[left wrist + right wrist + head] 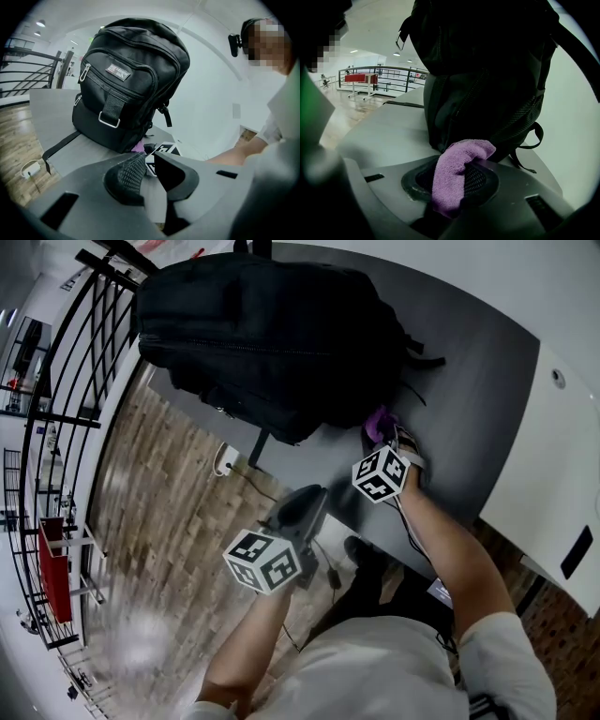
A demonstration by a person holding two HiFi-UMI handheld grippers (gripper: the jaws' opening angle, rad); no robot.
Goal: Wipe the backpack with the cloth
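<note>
Grey table [469,399], backpack [262,334]; right tongs [457,171] pinch purple cloth [464,151] at its base; left tongs [149,157] slightly apart, empty.

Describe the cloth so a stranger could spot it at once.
On the grey table sits a big black backpack. At its lower edge, on the side nearest the person, the right gripper holds a cloth in its jaws. It is the only purple, fluffy thing there.
</note>
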